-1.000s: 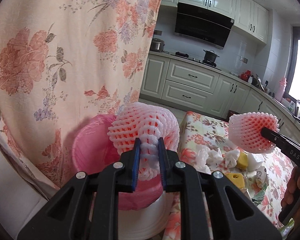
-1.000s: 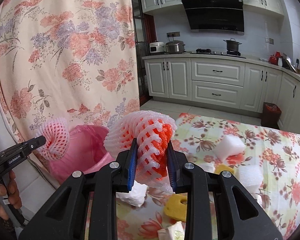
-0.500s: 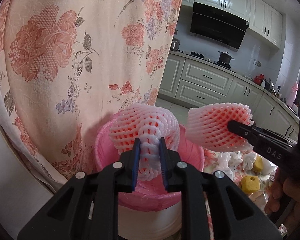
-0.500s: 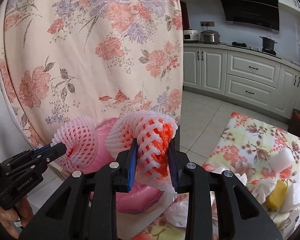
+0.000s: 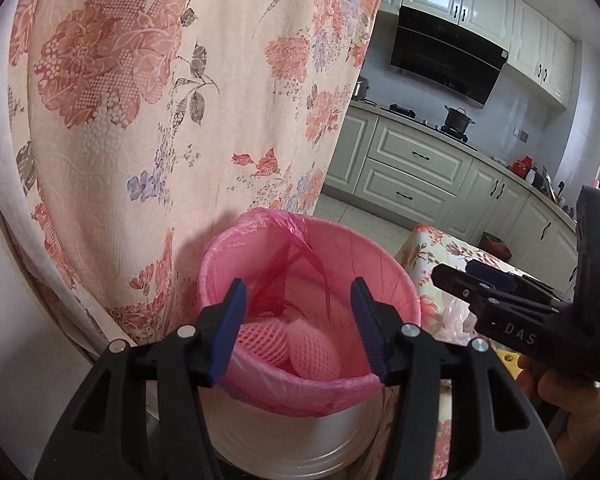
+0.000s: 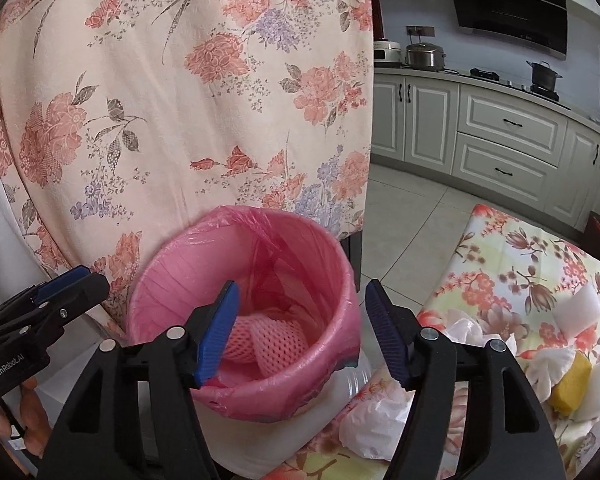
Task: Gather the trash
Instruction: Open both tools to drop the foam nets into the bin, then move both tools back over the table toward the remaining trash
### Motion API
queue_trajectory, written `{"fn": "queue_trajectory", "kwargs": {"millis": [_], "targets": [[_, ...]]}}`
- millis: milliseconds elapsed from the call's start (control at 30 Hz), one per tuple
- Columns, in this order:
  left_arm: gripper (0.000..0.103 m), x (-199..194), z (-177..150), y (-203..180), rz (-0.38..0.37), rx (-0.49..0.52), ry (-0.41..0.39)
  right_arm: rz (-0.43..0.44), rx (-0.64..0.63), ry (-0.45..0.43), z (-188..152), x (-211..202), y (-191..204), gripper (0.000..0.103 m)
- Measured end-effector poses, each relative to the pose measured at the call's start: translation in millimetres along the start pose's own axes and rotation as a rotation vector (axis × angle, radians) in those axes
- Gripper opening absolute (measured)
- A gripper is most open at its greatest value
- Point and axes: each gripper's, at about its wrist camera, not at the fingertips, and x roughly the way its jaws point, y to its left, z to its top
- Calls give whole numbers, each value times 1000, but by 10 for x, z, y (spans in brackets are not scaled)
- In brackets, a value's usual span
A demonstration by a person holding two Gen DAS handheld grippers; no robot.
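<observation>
A white bin [image 6: 300, 420] lined with a pink bag [image 6: 168, 280] fills the lower centre of both wrist views, in front of a floral curtain [image 6: 180, 80] that takes up the upper left. At the bottom of each frame one pair of tongs is seen from behind: the left gripper [image 5: 298, 328] and the right gripper [image 6: 302, 334]. Both are opening, their blue pads spread wide over the bin mouth, and nothing is held between them.

Risks, as judged from here: the thin bag rim could be snagged by a pad tip if a gripper is lowered or swung carelessly, and the liner pulled off the bin. The two grippers sit close together, so a knock between them is possible. The light bin could also be tipped by a push on its rim.

Counted, largest first: one curtain, one flowered table [image 6: 540, 272] at the right, one bin, two grippers, two pink foam fruit nets [image 6: 276, 338] lying at the bottom of the bag. On the table, trash not yet collected: at least three white foam blocks [image 6: 576, 308], several crumpled white tissues [image 6: 370, 420] whose number cannot be told, and one yellow sponge piece [image 6: 572, 380].
</observation>
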Motion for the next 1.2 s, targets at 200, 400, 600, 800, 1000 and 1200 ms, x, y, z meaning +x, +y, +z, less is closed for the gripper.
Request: {"fn": "queue_trajectory", "kwargs": {"millis": [200, 400, 600, 800, 1000, 1200], "targets": [[53, -26, -49, -152, -7, 23, -10, -120, 22, -63, -81, -374, -249, 72], [60, -54, -151, -567, -82, 103, -16, -254, 62, -112, -285, -855, -592, 77], [67, -66, -322, -1039, -159, 163, -7, -343, 113, -125, -599, -1271, -917, 79], [71, -104, -545, -1532, -229, 227, 14, -427, 161, -132, -908, -1649, -1220, 80], [76, -152, -710, -1903, -291, 261, 29, -480, 214, -137, -1212, -1953, -1482, 80], [77, -204, -877, -2173, -320, 284, 47, -501, 247, -144, -1419, -2130, -1624, 81]]}}
